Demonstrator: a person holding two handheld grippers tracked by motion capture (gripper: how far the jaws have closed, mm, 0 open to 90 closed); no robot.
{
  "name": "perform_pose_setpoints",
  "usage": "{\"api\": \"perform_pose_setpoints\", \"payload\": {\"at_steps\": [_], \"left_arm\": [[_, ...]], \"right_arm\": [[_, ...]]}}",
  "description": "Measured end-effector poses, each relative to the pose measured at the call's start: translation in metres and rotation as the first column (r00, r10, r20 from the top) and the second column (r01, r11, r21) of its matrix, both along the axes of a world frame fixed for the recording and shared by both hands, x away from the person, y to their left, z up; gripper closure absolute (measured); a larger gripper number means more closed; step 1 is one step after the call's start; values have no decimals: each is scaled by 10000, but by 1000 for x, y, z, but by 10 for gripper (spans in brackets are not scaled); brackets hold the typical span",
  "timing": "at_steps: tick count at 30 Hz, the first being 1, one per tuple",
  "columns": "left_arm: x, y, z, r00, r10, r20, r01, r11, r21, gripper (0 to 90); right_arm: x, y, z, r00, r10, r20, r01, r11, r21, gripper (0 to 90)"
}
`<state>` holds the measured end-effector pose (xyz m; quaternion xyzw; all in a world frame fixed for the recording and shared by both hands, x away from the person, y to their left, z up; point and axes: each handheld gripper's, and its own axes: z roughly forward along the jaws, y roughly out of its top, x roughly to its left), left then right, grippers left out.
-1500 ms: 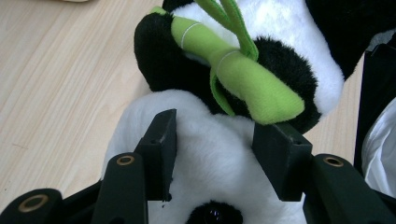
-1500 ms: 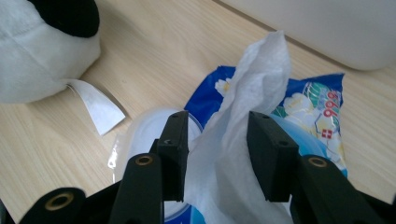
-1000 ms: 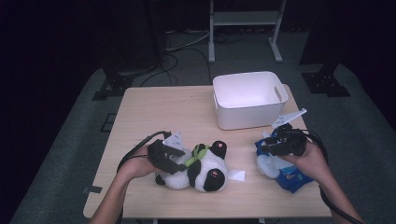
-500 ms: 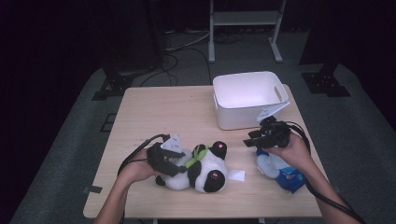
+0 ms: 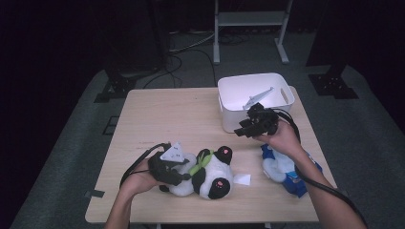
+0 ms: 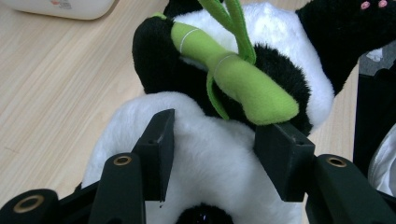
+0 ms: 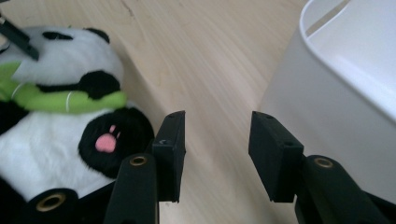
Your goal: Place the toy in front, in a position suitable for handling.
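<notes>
A black-and-white panda plush (image 5: 212,176) holding a green bamboo stalk (image 6: 233,74) lies on its back near the front of the wooden table (image 5: 162,119). My left gripper (image 5: 184,174) is shut on its white body (image 6: 210,154), with a jaw pressing into the fur on each side. My right gripper (image 5: 241,131) hovers open in front of the white bin (image 5: 255,95), with nothing between its jaws (image 7: 215,154). In the right gripper view the panda (image 7: 56,140) lies to the left and the bin's wall (image 7: 327,93) to the right.
A blue-and-white plush toy (image 5: 286,167) lies by the table's right front edge, partly under the right forearm. A white tag (image 5: 241,179) sticks out beside the panda. A metal stand (image 5: 248,19) and cables are on the floor behind the table.
My right gripper has moved left and away from the blue-and-white plush to the front of the bin. The left gripper has stayed on the panda.
</notes>
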<state>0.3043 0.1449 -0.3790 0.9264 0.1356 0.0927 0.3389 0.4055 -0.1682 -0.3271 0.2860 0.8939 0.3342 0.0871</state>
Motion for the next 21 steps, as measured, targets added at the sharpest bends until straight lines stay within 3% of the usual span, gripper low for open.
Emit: {"api": "perform_pose_setpoints", "payload": {"at_steps": [16,19,21], "left_arm": [[-7,3,-2,10000,-53,-38,52,9996,-291,476],[-8,3,-2,10000,-41,-61,39,9994,-353,476],[-8,4,-2,9999,-83,-81,80,9994,-348,475]], "right_arm": [[55,33,10,9979,-545,355,563,9971,-520,519],[61,37,10,9985,-520,156,526,9979,-390,528],[62,41,12,9984,-476,302,490,9975,-499,517]]}}
